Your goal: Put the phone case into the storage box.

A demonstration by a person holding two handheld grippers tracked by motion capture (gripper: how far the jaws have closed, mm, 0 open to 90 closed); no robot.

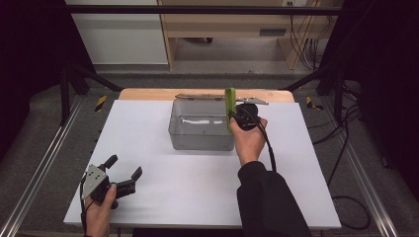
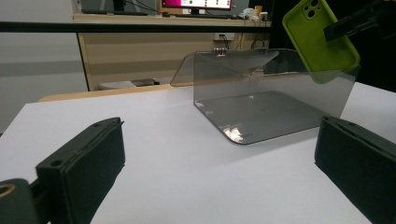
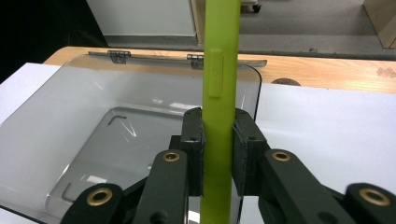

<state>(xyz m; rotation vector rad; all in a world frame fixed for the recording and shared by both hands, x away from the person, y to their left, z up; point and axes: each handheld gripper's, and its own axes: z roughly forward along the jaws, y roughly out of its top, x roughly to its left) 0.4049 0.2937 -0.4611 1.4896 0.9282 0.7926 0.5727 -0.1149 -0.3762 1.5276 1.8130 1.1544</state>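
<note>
Green phone case [image 1: 230, 106] stands on edge over the right rim of the clear plastic box [image 1: 201, 129], clamped between the jaws of the right gripper [image 3: 218, 154]; the high view places it just above the box's right wall. Inside, the box looks bare, its smoky floor showing only reflections, and its hinged lid [image 2: 224, 65] lies folded back behind it. On the white table [image 1: 197, 192], the left gripper [image 1: 124, 168] rests near the front left corner with jaws spread wide, well apart from the box.
</note>
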